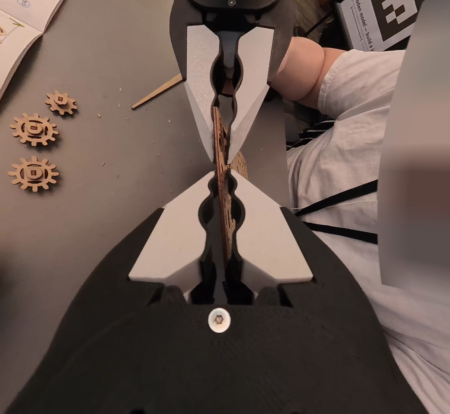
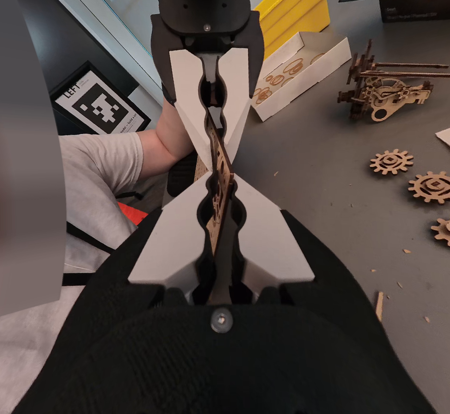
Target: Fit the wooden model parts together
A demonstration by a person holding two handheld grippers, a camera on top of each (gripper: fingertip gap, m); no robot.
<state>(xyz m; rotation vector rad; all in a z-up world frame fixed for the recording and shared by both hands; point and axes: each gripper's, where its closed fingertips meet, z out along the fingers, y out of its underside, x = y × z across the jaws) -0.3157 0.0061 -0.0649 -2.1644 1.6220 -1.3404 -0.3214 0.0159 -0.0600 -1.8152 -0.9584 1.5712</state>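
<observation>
1. The left gripper [image 1: 221,171] is clamped on the near end of a thin laser-cut plywood sheet [image 1: 222,207], which stands edge-on between its white fingers [image 1: 175,239]. The right gripper [image 2: 220,178] is clenched on the opposite end of the same sheet, so the two tools meet tip to tip, each facing the other.
2. The sheet is held in the air above the grey table [image 1: 109,61], close to the person's white-shirted torso; it rests on nothing.
3. Handling, as a judgement: light, stiff along its length, but brittle. The cut-outs and perforations leave thin webs that would snap under twisting. Grips belong on the solid border, as now, and pressure should be even.
4. Pose: both tools are roughly level and in line; in the right wrist view the sheet runs slightly skewed between the fingers.
5. Three wooden gears [image 1: 34,129] lie to the side, and a partly built model [image 2: 384,93] stands farther back.
</observation>
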